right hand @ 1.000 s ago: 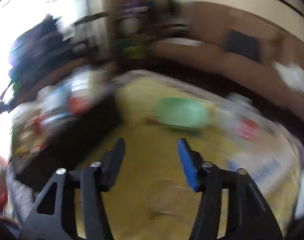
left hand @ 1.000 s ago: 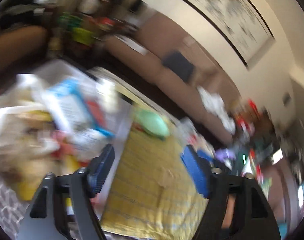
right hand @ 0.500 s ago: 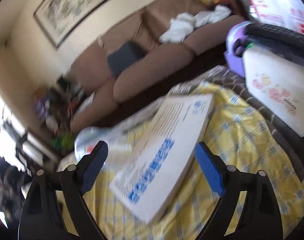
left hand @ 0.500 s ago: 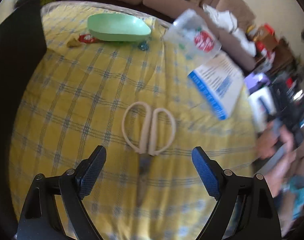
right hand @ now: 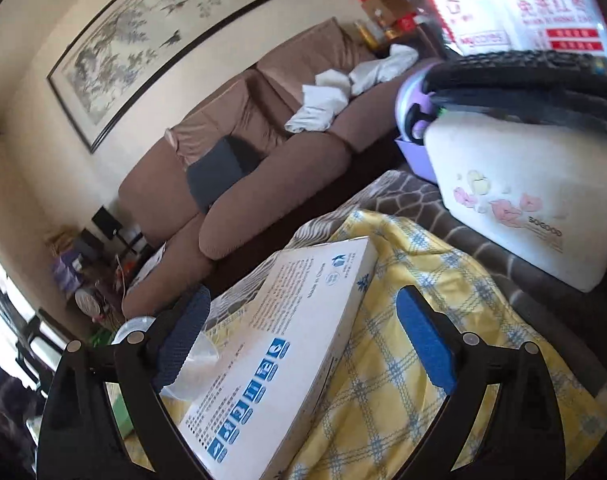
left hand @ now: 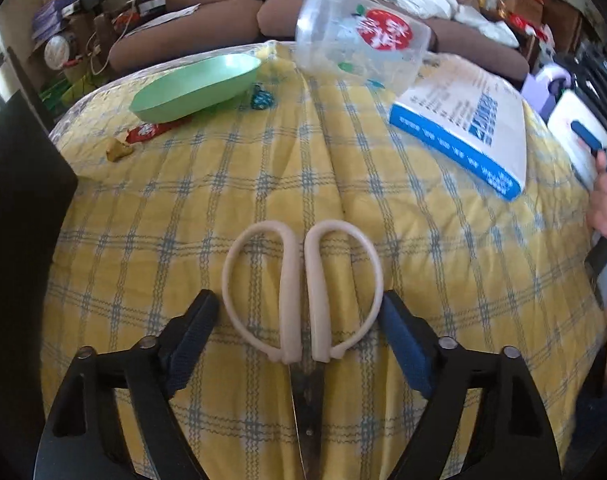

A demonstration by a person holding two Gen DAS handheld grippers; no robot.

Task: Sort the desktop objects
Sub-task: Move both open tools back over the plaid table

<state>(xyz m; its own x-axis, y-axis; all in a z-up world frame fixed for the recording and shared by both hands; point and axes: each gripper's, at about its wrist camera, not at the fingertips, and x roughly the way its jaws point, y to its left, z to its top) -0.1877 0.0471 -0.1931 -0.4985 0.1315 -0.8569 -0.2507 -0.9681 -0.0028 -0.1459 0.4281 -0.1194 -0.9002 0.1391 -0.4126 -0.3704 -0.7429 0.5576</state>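
Left wrist view: my left claw (left hand: pixel 293 326) wide, just narrowing, straddling scissors (left hand: pixel 301 292) handles on yellow tabletop (left hand: pixel 443 248), pads not yet pressing. I'd centre on loops, squeeze evenly. Right claw (right hand: pixel 303 344) just opened wide over white box (right hand: pixel 279 344), not gripping.

scissors (left hand: pixel 303 292) lie on tablecloth (left hand: pixel 443 248), handles between left gripper (left hand: pixel 297 322) fingers, blades toward camera; bowl (left hand: pixel 195 86) far left; jar (left hand: pixel 359 50) behind centre; box (left hand: pixel 463 120) right, between right gripper (right hand: pixel 303 330) fingers; wrapper (left hand: pixel 147 133) before bowl
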